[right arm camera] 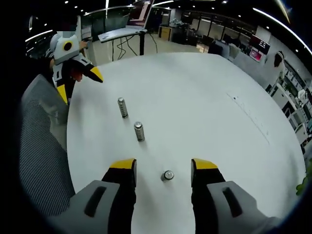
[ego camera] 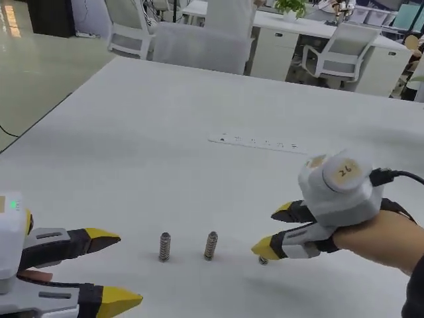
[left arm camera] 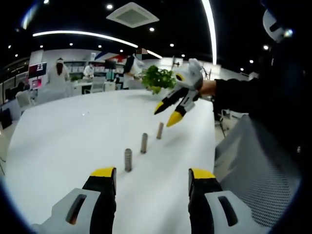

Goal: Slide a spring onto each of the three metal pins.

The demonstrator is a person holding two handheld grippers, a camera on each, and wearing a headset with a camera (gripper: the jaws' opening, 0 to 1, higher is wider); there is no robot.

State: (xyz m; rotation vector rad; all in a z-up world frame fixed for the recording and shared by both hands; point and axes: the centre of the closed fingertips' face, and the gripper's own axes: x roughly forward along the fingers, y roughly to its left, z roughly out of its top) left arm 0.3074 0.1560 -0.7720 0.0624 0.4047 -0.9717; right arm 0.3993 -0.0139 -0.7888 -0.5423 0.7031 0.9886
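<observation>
The first spring (ego camera: 165, 246) and second spring (ego camera: 211, 245) stand on pins in a row by the near edge of the bench (ego camera: 199, 165). The third pin (right arm camera: 168, 175) sits between the spread right tongs (right arm camera: 163, 165), and I cannot tell whether it carries a spring. Springs are likely light, squashy and apt to flick, so pinch gently mid-coil. The left tongs (left arm camera: 152, 172) are spread, empty.
</observation>
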